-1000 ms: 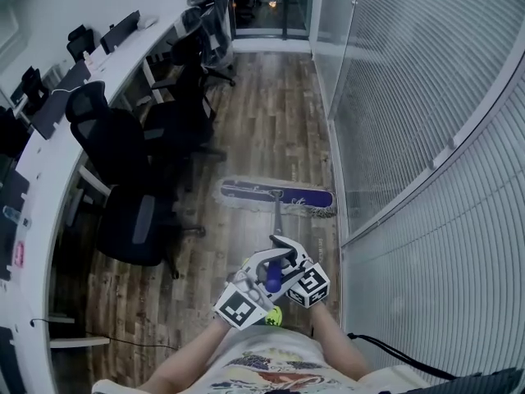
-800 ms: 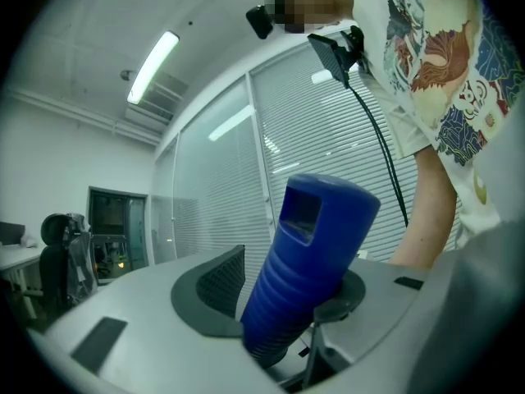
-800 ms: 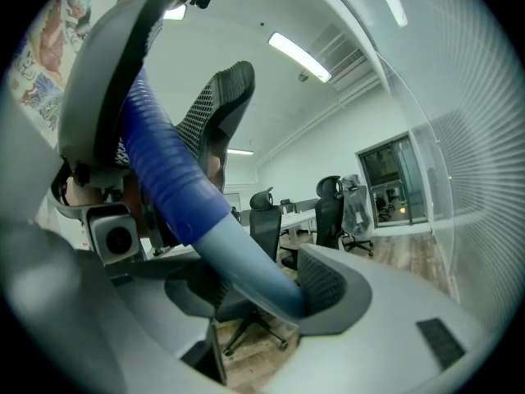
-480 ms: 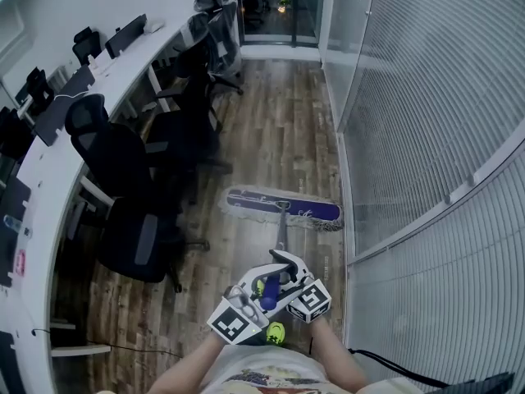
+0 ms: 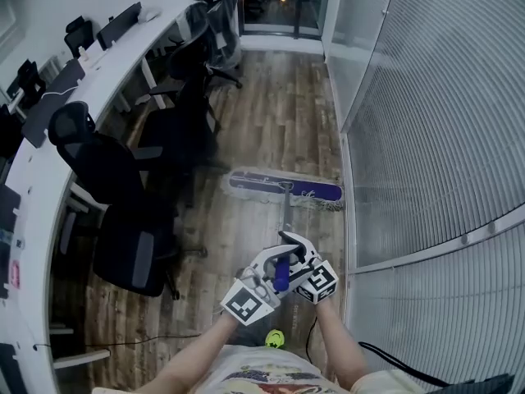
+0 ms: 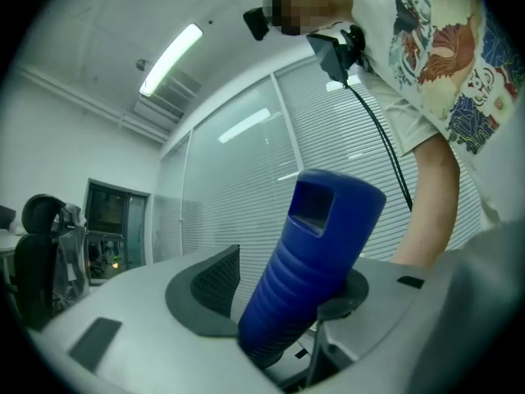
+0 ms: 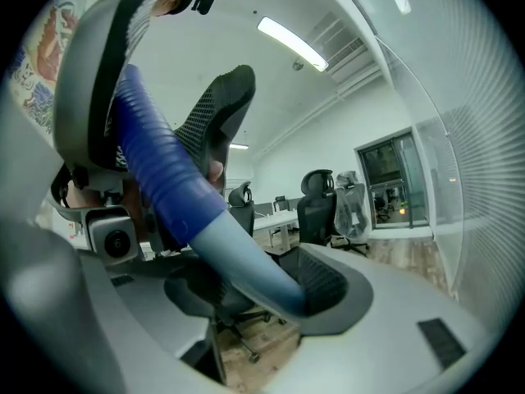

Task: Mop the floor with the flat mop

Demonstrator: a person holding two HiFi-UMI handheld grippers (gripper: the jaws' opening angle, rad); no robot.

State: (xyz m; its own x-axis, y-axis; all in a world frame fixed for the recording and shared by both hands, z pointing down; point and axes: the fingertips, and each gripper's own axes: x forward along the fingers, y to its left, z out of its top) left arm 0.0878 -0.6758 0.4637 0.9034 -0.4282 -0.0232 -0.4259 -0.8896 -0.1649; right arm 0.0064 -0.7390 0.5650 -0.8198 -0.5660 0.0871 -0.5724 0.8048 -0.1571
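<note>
The flat mop's purple head (image 5: 285, 189) lies across the wood floor beside the glass wall. Its grey pole (image 5: 285, 220) runs back to a blue ribbed grip (image 5: 281, 276) held in front of my body. My left gripper (image 5: 269, 273) has that blue grip (image 6: 316, 261) between its pads. Its jaws are opening, but the grip still lies against both of them. My right gripper (image 5: 294, 257) is shut lower on the handle, where the blue grip meets the grey pole (image 7: 246, 257). The pole slants across its jaws onto the right pad.
Black office chairs (image 5: 115, 171) crowd the left side along a long white curved desk (image 5: 49, 130). A glass wall with blinds (image 5: 410, 138) runs along the right. A thin cable (image 5: 123, 341) lies on the floor near a yellow-green shoe (image 5: 275, 337).
Both grippers and the mop have moved forward down the corridor along the glass wall. The chairs on the left now sit closer, and the grip on the handle looks the same.
</note>
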